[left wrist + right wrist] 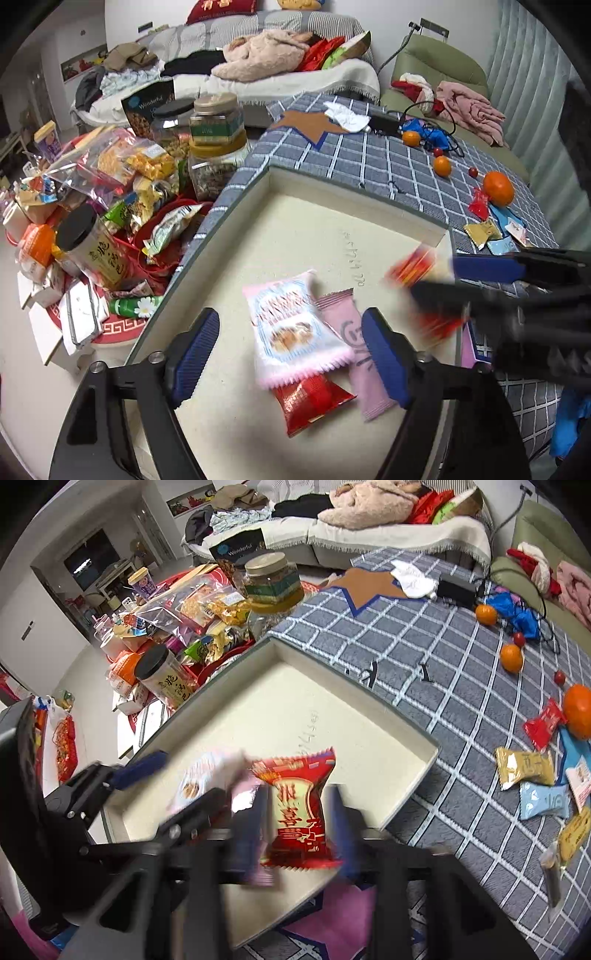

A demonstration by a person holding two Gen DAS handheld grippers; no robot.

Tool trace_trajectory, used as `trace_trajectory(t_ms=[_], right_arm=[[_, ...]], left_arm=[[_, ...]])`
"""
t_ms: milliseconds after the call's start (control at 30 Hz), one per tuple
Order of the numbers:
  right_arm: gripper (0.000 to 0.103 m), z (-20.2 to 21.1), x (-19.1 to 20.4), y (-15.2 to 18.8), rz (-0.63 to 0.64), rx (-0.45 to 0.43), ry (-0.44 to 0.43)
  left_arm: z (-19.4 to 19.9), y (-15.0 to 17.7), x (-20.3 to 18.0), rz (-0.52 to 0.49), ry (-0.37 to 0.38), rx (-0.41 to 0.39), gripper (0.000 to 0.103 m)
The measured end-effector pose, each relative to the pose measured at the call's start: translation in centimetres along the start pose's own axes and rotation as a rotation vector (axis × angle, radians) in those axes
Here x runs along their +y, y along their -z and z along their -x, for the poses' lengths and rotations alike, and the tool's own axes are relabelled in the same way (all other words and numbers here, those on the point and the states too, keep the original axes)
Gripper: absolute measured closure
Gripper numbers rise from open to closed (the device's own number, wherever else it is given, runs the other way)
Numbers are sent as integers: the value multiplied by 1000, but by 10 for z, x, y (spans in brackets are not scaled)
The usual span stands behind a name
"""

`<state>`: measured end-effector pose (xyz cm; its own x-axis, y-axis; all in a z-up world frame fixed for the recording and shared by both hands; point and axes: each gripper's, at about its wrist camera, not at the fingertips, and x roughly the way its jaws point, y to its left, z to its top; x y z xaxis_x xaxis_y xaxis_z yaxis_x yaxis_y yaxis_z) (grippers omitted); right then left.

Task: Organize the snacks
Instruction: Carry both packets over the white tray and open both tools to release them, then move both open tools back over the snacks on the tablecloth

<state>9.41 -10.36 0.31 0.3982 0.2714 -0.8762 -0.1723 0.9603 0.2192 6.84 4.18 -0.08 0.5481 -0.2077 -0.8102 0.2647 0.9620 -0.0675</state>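
A shallow cream tray (295,229) (280,686) lies on a checked grey cloth. In it lie a pink-and-white snack packet (291,325), a plain pink packet (354,354) and a red packet (310,398). My left gripper (291,350) is open above them, its blue pads either side of the pink-and-white packet. My right gripper (295,827) is shut on a red snack packet (299,812) and holds it over the tray's near side; it shows blurred in the left wrist view (480,280).
Loose packets (524,768) and oranges (580,710) lie on the cloth to the right. A heap of jars (216,122) and snack bags (122,162) stands left of the tray. A sofa with clothes (258,55) is behind.
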Motion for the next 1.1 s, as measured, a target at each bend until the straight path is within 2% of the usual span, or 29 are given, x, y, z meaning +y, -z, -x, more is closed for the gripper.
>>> trace_trajectory(t_ms=[33, 67, 233, 400, 767, 900, 1100], right_arm=[[2, 1, -3, 3, -11, -3, 7], [0, 4, -7, 6, -21, -20, 16], [0, 14, -35, 26, -67, -4, 22], [0, 34, -82, 55, -132, -21, 84], [0, 75, -202, 126, -349, -49, 244], [0, 83, -225, 148, -353, -52, 302], [0, 81, -231, 161, -288, -58, 340]], left_arm=[[2, 0, -2, -8, 1, -2, 21], [4, 0, -4, -15, -1, 0, 21], [10, -1, -22, -71, -13, 5, 20], [18, -3, -53, -136, -2, 1, 20], [12, -1, -158, -350, 41, 44, 20], [2, -6, -197, -425, 40, 51, 20], [-30, -27, -243, -520, 19, 56, 20]])
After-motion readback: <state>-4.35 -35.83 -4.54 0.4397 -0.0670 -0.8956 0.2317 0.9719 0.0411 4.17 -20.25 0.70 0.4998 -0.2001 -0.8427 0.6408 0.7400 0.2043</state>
